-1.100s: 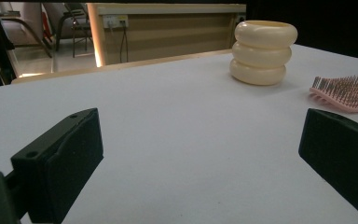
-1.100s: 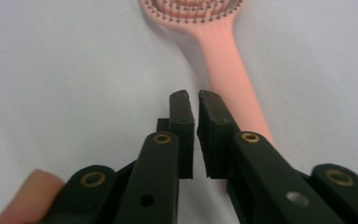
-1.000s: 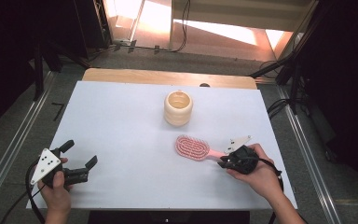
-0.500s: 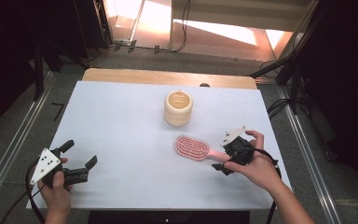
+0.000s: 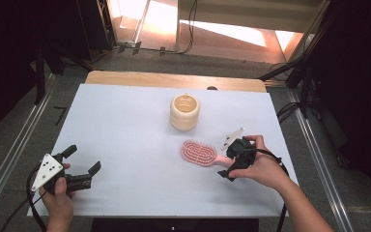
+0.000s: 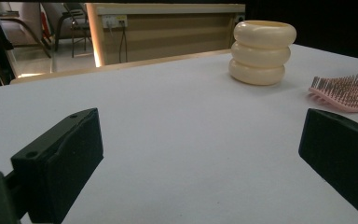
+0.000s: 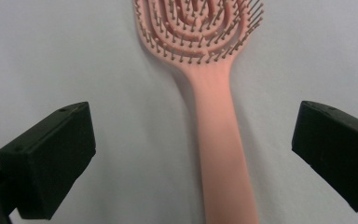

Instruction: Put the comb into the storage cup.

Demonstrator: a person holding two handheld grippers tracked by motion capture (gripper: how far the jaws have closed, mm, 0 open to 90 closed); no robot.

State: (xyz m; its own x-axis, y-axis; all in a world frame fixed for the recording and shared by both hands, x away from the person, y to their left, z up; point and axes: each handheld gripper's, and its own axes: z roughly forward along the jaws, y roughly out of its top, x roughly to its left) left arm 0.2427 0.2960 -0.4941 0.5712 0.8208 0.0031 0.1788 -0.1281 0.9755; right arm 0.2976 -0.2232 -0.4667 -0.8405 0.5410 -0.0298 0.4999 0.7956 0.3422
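At the near edge of the white table [image 5: 125, 125], the left gripper [image 5: 79, 169] rests low at the front left corner, close to both the front and the left edge. Its jaws stand wide apart with nothing between them. In the left gripper view, bare white surface runs ahead of it all the way to the cream holder [image 6: 262, 52] and the bristles of the pink brush [image 6: 345, 92], so the whole left half of the table is free.

On the right side, the right gripper [image 5: 232, 158] sits over the handle end of the brush [image 5: 202, 153], near the right edge and with a strip of bare table between the hand and the front edge. Its jaws have just been opening and now stand wide. In the right gripper view the brush [image 7: 216, 135] lies flat on the table, bristles up, its handle running down the middle of the gap and clear of both pads, so nothing is gripped.

Farther back, the ribbed cream holder [image 5: 185, 112] stands upright past the brush head, apart from it, near the middle of the table. Behind it, open white surface reaches the far edge, where a wooden strip [image 5: 174, 79] borders the table.
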